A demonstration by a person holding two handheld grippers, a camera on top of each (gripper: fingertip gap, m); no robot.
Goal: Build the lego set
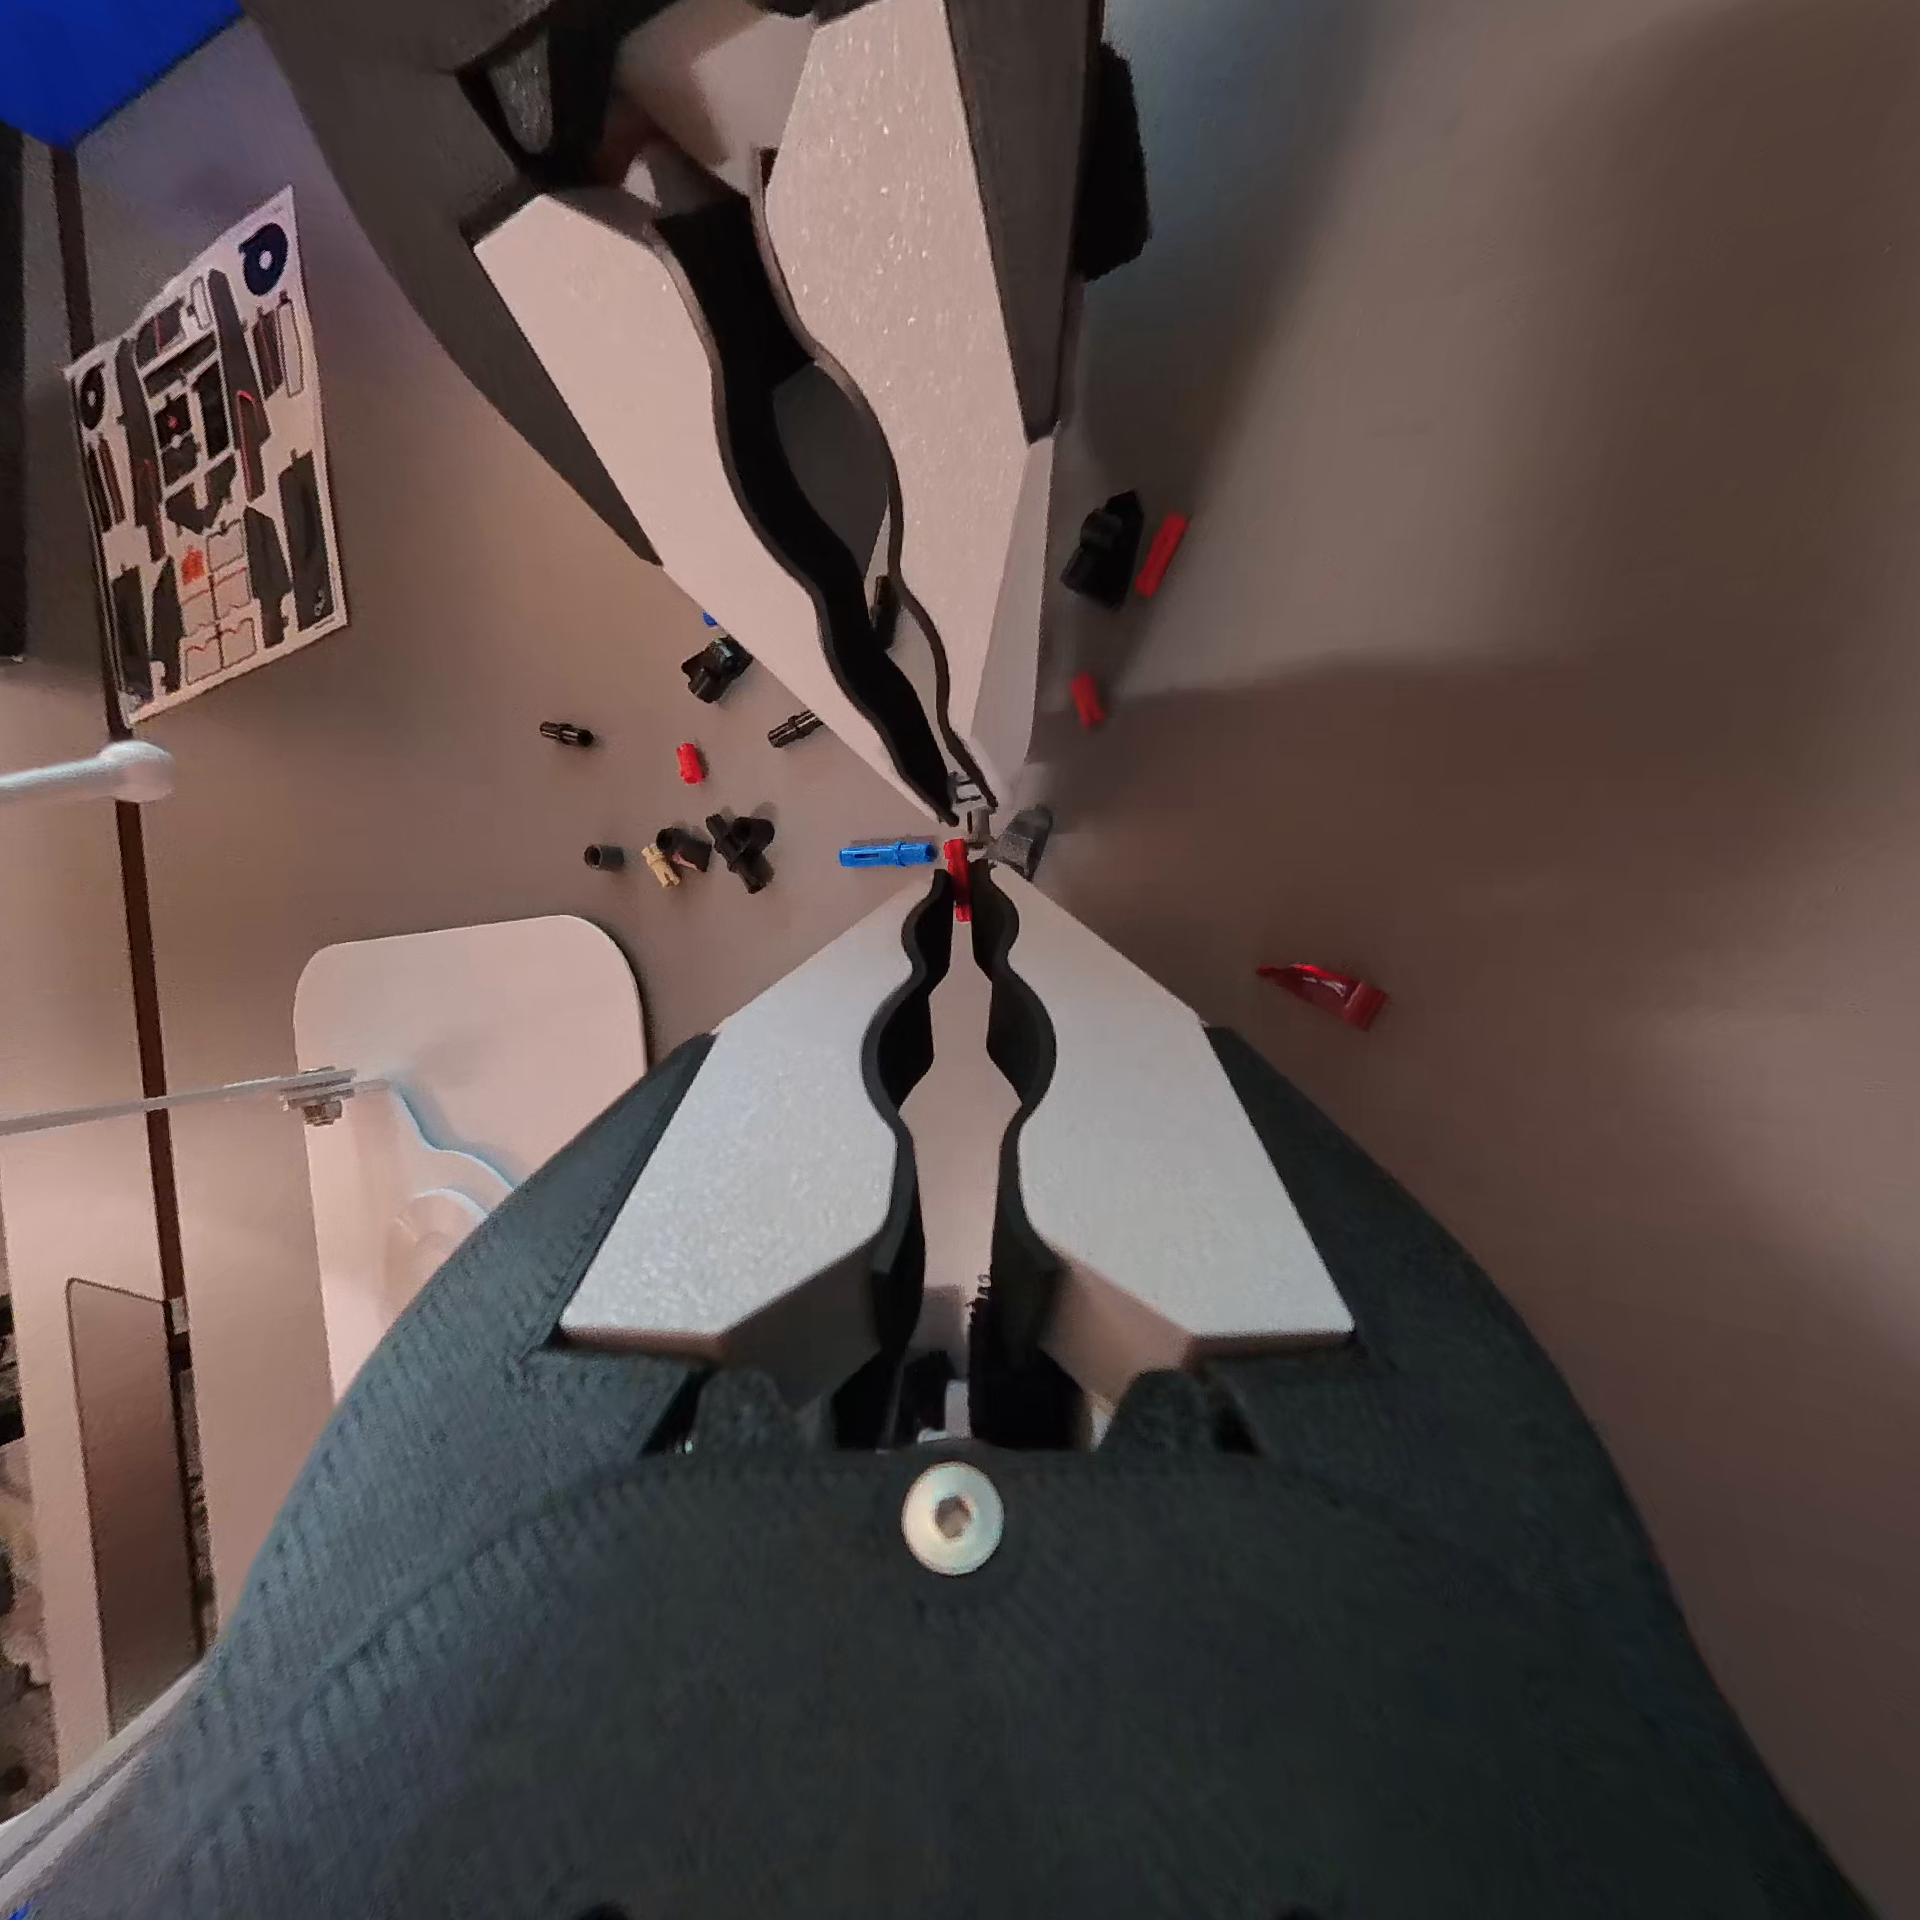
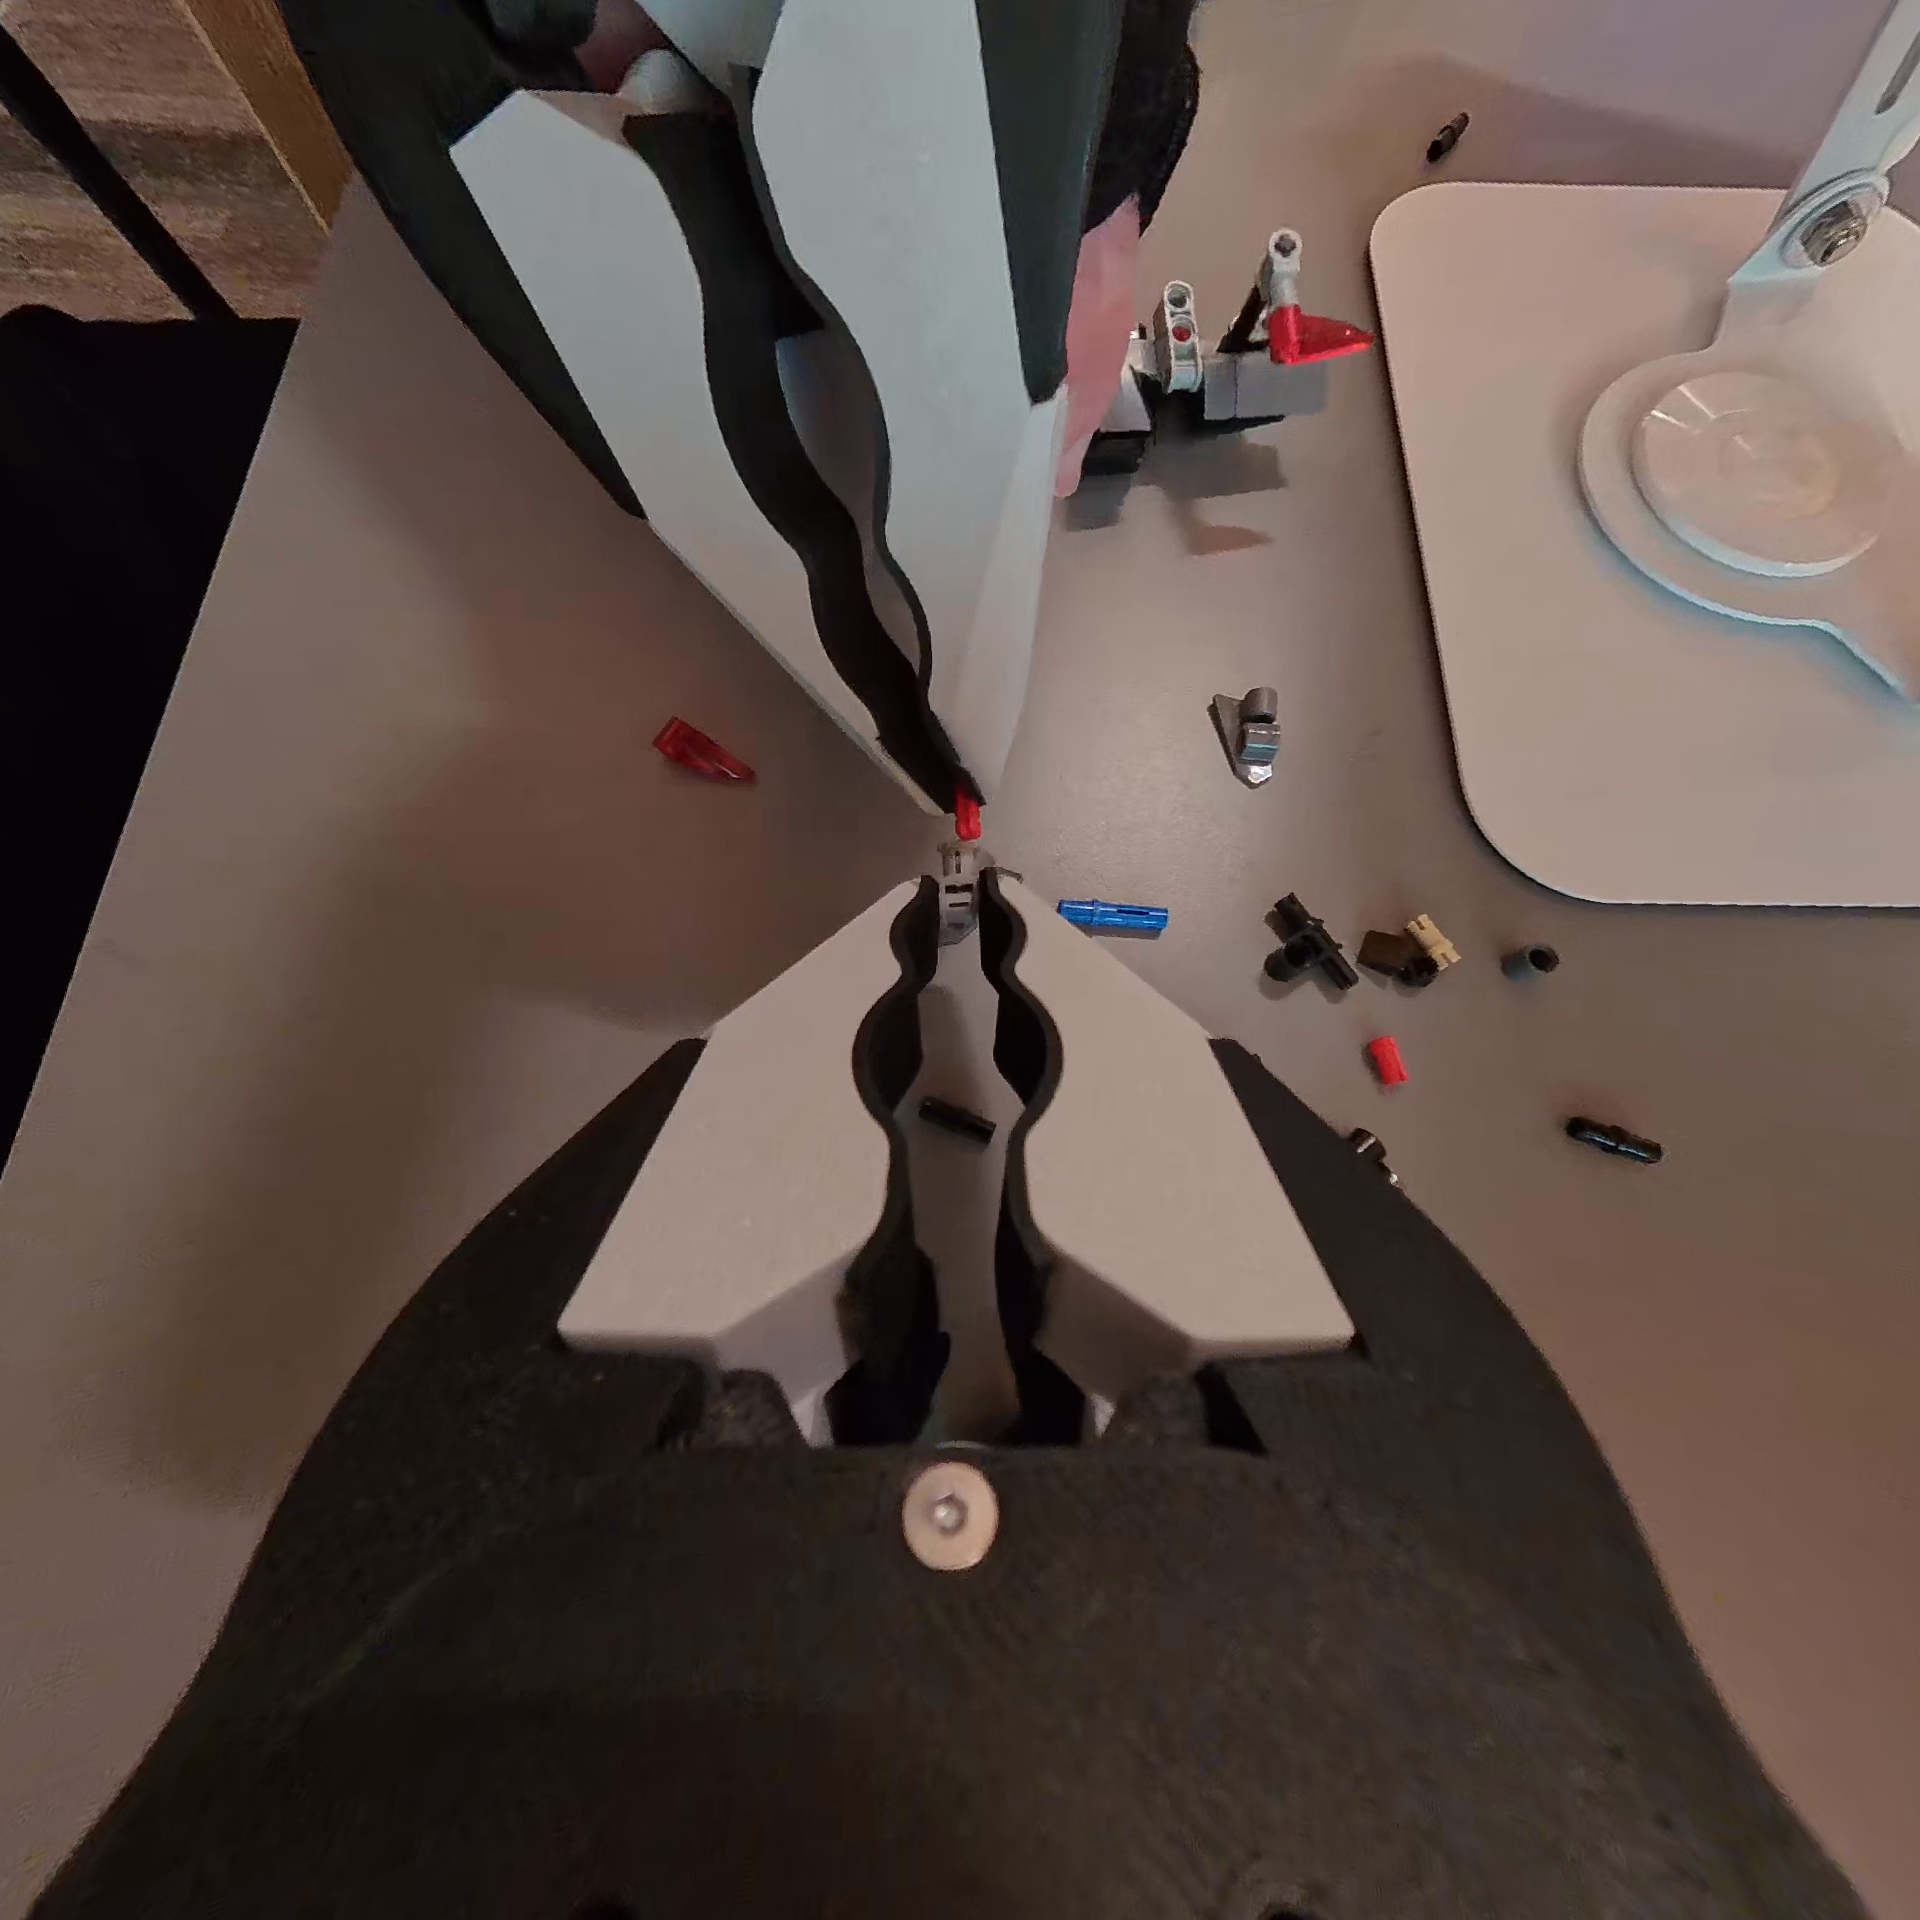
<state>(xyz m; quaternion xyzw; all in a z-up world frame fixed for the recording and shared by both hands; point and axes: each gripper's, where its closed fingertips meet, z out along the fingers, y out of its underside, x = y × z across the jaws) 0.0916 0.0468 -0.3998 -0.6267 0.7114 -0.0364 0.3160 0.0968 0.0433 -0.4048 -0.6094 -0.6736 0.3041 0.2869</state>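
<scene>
Pins this small weigh almost nothing and are hard, slick plastic, so you likely have little margin: the red pin (image 1: 958, 879) sits pinched at the very tips of your left gripper (image 1: 961, 899), jaws closed onto it with most of its length standing proud. Facing it, tip to tip, your right gripper (image 2: 958, 902) is clamped on a small grey connector (image 2: 956, 883), and the two parts are nearly touching above the table (image 2: 468, 935). Keep hold low on each piece and press straight along the pin's axis; a sideways nudge would probably flick either part out. Just beside the meeting point lies a blue pin (image 2: 1112, 918), with black connectors (image 2: 1307, 940) farther out and the partly built model (image 2: 1221, 348) well apart near the white stand base (image 2: 1558, 727).
</scene>
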